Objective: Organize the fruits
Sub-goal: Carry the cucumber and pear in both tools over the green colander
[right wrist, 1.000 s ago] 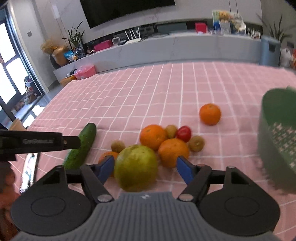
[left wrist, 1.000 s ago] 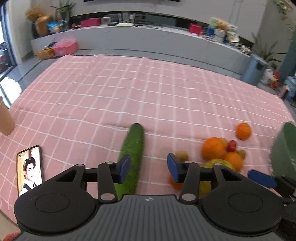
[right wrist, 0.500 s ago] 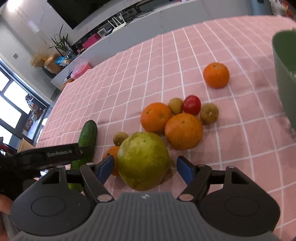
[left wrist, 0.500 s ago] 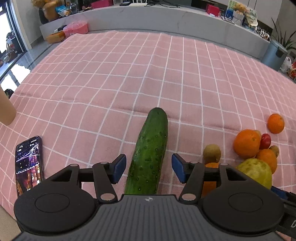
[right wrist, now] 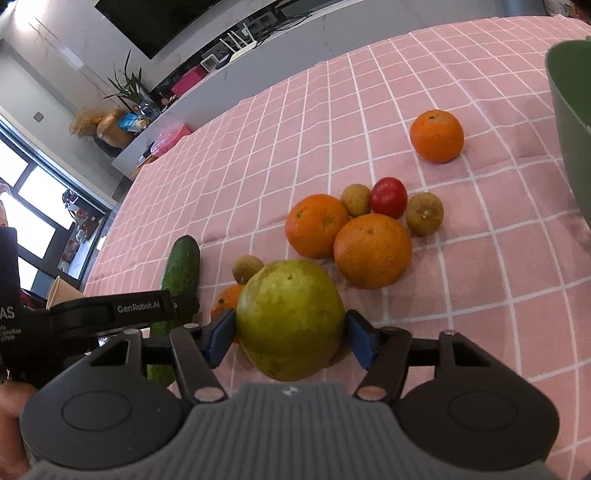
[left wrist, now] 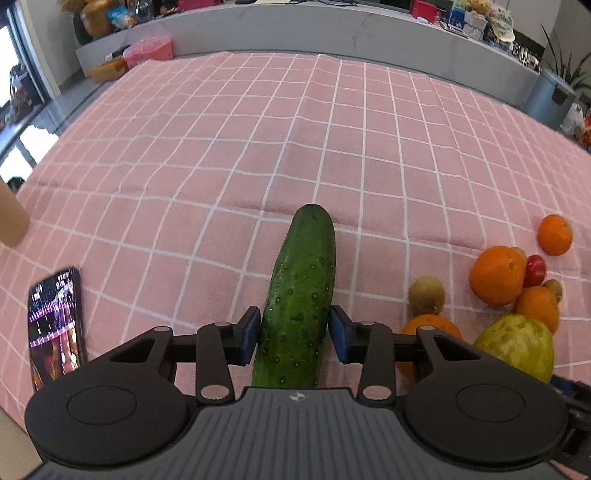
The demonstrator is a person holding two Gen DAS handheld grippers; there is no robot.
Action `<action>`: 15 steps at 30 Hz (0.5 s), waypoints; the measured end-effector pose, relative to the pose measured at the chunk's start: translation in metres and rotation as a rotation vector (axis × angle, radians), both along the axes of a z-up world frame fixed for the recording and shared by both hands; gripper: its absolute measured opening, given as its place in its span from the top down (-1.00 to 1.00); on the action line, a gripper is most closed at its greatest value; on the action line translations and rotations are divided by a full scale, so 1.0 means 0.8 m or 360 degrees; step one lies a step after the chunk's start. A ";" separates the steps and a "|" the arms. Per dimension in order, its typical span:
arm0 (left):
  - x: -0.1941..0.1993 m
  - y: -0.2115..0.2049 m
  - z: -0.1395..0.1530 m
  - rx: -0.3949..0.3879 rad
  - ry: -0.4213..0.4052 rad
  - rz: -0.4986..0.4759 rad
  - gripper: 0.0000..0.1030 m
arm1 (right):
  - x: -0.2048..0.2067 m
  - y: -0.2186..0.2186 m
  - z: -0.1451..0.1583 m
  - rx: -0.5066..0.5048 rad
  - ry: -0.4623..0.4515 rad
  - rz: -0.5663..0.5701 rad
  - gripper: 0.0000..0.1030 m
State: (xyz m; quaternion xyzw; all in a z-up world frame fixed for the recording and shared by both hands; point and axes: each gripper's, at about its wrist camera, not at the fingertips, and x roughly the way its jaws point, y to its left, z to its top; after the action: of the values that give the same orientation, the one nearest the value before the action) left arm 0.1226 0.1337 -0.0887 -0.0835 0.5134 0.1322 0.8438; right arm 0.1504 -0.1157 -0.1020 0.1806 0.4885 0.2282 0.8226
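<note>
A dark green cucumber (left wrist: 303, 280) lies on the pink checked cloth (left wrist: 258, 140). My left gripper (left wrist: 294, 334) straddles its near half; the jaws are closing and both blue pads (left wrist: 249, 334) touch its sides. A big yellow-green round fruit (right wrist: 290, 314) sits at the near end of a fruit cluster. Around it my right gripper (right wrist: 290, 332) is closing, pads against both flanks. Behind it lie two oranges (right wrist: 371, 251), a red tomato (right wrist: 388, 197), small brown fruits (right wrist: 424, 213) and a lone orange (right wrist: 437, 136).
A green bowl (right wrist: 570, 92) stands at the right edge of the cloth. A phone (left wrist: 55, 325) with a lit screen lies at the near left, a paper cup (left wrist: 11, 218) beyond it. A grey counter (left wrist: 332, 29) with clutter runs behind the table.
Both grippers sank toward the cloth. The left one shifted over the cucumber and narrowed onto it. The right one rolled and narrowed onto the yellow-green fruit.
</note>
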 end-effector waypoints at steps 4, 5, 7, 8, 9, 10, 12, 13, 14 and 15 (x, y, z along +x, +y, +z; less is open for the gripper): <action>-0.014 -0.014 0.016 -0.0027 -0.0058 -0.0029 0.14 | -0.013 -0.012 0.009 0.0005 -0.0019 0.0023 -0.18; -0.018 -0.018 0.021 -0.0039 -0.0076 -0.0037 0.14 | -0.016 -0.016 0.013 0.0011 -0.0027 0.0032 -0.18; -0.026 -0.026 0.032 -0.0068 -0.0110 -0.0054 0.15 | -0.023 -0.023 0.021 0.0019 -0.0055 0.0048 -0.18; -0.029 -0.030 0.037 -0.0076 -0.0125 -0.0062 0.16 | -0.027 -0.026 0.027 0.0022 -0.0073 0.0054 -0.18; -0.032 -0.034 0.042 -0.0082 -0.0140 -0.0074 0.16 | -0.031 -0.030 0.033 0.0025 -0.0095 0.0058 -0.18; -0.035 -0.039 0.047 -0.0087 -0.0151 -0.0084 0.16 | -0.034 -0.034 0.038 0.0024 -0.0112 0.0059 -0.18; -0.041 -0.047 0.054 -0.0103 -0.0173 -0.0101 0.16 | -0.039 -0.042 0.046 0.0027 -0.0140 0.0059 -0.18; -0.044 -0.051 0.059 -0.0118 -0.0182 -0.0104 0.16 | -0.041 -0.047 0.050 0.0031 -0.0154 0.0059 -0.18; -0.047 -0.055 0.064 -0.0136 -0.0198 -0.0109 0.16 | -0.044 -0.053 0.054 0.0035 -0.0167 0.0058 -0.18; -0.052 -0.059 0.070 -0.0153 -0.0220 -0.0119 0.17 | -0.047 -0.057 0.058 0.0038 -0.0181 0.0059 -0.18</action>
State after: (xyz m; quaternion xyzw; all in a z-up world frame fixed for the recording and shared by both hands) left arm 0.0809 0.0864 -0.0328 -0.1135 0.4623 0.0697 0.8766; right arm 0.1127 -0.1614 -0.0555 0.1680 0.4414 0.2590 0.8425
